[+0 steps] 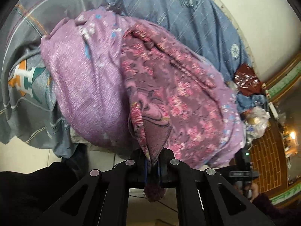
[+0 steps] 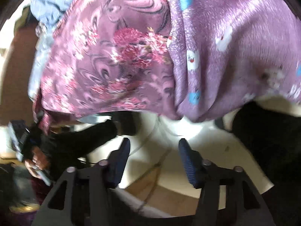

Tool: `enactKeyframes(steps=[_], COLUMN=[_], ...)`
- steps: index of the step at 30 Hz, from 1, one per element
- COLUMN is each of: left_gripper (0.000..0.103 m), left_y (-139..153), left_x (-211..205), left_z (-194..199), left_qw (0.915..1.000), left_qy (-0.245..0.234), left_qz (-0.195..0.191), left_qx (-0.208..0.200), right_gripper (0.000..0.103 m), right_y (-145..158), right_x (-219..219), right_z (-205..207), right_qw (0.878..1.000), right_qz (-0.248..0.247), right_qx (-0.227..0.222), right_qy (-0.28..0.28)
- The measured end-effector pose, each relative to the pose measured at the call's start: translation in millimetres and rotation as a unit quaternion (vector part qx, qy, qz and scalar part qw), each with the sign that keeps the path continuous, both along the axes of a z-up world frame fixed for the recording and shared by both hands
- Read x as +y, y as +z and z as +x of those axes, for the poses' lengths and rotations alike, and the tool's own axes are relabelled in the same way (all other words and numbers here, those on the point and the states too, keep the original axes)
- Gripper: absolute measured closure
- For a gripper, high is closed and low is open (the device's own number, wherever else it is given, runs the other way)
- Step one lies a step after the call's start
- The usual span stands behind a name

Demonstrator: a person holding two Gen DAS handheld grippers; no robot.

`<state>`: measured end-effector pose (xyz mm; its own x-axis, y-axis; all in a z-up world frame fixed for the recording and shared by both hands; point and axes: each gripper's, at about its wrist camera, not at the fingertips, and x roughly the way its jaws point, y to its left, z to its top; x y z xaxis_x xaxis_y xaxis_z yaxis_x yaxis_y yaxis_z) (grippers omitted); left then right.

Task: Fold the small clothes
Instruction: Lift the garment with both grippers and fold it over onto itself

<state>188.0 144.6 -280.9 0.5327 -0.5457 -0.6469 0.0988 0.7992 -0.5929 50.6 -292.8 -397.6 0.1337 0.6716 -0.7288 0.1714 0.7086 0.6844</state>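
A small pink floral garment (image 1: 169, 86) lies on a lilac blanket (image 1: 80, 79) spread over the bed. My left gripper (image 1: 153, 162) is shut on a corner of the floral garment, which hangs down between its jaws. In the right wrist view the floral garment (image 2: 112, 60) and the lilac blanket (image 2: 235, 37) hang over the bed's edge just ahead. My right gripper (image 2: 154, 146) is open and empty, below the cloth and apart from it. The left gripper (image 2: 24, 139) shows at the left of that view, holding the garment's corner.
A grey quilt (image 1: 28, 60) lies at the left and a blue quilt (image 1: 188, 18) at the back. A red bag (image 1: 246, 79) and plastic bags (image 1: 257, 120) sit by the wooden headboard (image 1: 267, 150). Pale floor (image 2: 169, 169) lies below the bed's edge.
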Motion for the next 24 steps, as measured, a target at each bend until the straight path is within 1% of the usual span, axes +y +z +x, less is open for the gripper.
enactKeyframes(steps=[3, 4, 5, 7, 8, 11, 13, 15, 16, 17, 18, 19, 22, 23, 24], left_gripper=[0.099, 0.099, 0.099, 0.099, 0.099, 0.099, 0.099, 0.099, 0.099, 0.099, 0.099, 0.099, 0.099, 0.099, 0.099], left_y=[17, 21, 26, 35, 42, 56, 66, 73, 75, 77, 78, 78, 78, 79, 79], left_x=[2, 4, 5, 6, 5, 4, 4, 3, 3, 2, 0, 0, -3, -3, -2], left_z=[-2, -2, -3, -5, -5, -6, -7, -7, -6, -4, -3, -2, -2, -3, -3], left_qw=[0.9998, 0.9997, 0.9996, 0.9993, 0.9991, 0.9985, 0.9980, 0.9978, 0.9977, 0.9976, 0.9976, 0.9976, 0.9980, 0.9982, 0.9983], left_qy=[-0.009, -0.011, -0.013, -0.016, -0.019, -0.031, -0.037, -0.041, -0.042, -0.044, -0.045, -0.046, -0.043, -0.040, -0.038], left_qz=[-0.009, -0.012, -0.015, -0.019, -0.020, -0.017, -0.016, -0.012, -0.011, -0.008, -0.005, -0.002, 0.002, 0.002, 0.001], left_qx=[-0.015, -0.018, -0.021, -0.028, -0.033, -0.041, -0.048, -0.051, -0.052, -0.053, -0.052, -0.051, -0.046, -0.045, -0.044], right_gripper=[0.046, 0.046, 0.046, 0.046, 0.046, 0.046, 0.042, 0.027, 0.023, 0.019, 0.018, 0.018, 0.021, 0.028, 0.043], right_y=[0, -5, -2, -12, -20, -30, -37, -44, -48, -53, -59, -65, -67, -67, -67], right_x=[8, 7, 13, 17, 17, 19, 17, 19, 29, 31, 34, 36, 43, 46, 50], right_z=[5, 4, 11, 17, 22, 31, 33, 33, 45, 47, 49, 53, 62, 64, 65], right_qw=[1.000, 1.000, 1.000, 0.999, 0.999, 0.997, 0.996, 0.995, 0.995, 0.994, 0.994, 0.994, 0.992, 0.991, 0.991], right_qz=[0.002, 0.002, 0.004, 0.019, 0.021, 0.018, 0.030, 0.037, 0.038, 0.040, 0.038, 0.035, 0.055, 0.069, 0.084], right_qx=[-0.011, -0.012, -0.012, -0.006, -0.003, 0.006, 0.012, 0.015, 0.017, 0.018, 0.019, 0.014, -0.029, -0.040, -0.042], right_qy=[-0.003, -0.006, -0.012, -0.036, -0.045, -0.071, -0.079, -0.089, -0.095, -0.100, -0.101, -0.100, -0.108, -0.105, -0.094])
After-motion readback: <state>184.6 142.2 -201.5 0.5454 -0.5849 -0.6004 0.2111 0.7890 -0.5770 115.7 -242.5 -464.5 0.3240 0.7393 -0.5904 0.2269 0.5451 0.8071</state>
